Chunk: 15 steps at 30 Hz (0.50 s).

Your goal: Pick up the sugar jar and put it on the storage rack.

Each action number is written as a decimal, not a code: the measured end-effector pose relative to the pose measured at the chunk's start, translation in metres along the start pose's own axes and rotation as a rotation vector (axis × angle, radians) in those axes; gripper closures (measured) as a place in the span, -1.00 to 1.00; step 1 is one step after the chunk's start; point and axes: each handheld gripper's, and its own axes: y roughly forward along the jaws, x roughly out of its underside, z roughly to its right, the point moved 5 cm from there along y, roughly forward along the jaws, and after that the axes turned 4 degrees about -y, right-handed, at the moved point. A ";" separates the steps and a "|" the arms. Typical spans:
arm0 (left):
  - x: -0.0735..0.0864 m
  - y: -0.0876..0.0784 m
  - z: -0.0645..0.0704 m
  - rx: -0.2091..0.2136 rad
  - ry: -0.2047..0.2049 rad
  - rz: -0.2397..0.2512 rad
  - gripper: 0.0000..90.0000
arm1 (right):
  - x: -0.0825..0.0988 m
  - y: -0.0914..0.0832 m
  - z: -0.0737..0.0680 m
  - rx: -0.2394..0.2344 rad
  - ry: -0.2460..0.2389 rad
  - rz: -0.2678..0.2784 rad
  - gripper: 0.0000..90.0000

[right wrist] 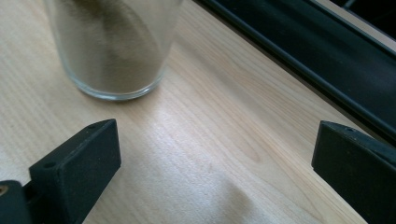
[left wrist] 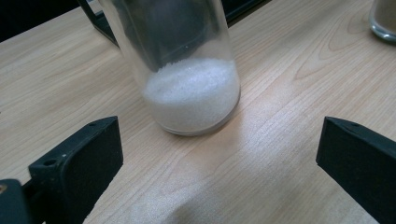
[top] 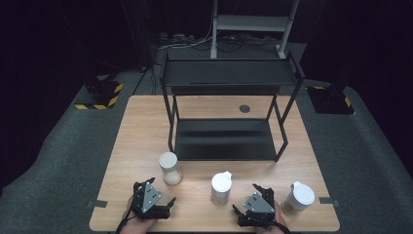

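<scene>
Lit tabletop, dark surroundings, soft close-ups

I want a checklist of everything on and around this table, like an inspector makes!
Surface: wooden table, a round dark grommet near the back.
Job's things: three lidded jars; left jar holds white grains, middle jar and right jar hold brownish powder. Black two-level rack behind them.
Clutter: nothing seen.
Grippers: left gripper and right gripper, jaws wide open, holding nothing.
Cables: loose wires on the floor behind.
Surroundings: grey carpet, striped stand bases, dark room.
</scene>
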 end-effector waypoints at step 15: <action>0.000 0.000 0.001 0.005 0.004 -0.004 -0.98 | 0.001 -0.002 0.007 -0.010 0.072 0.023 -0.99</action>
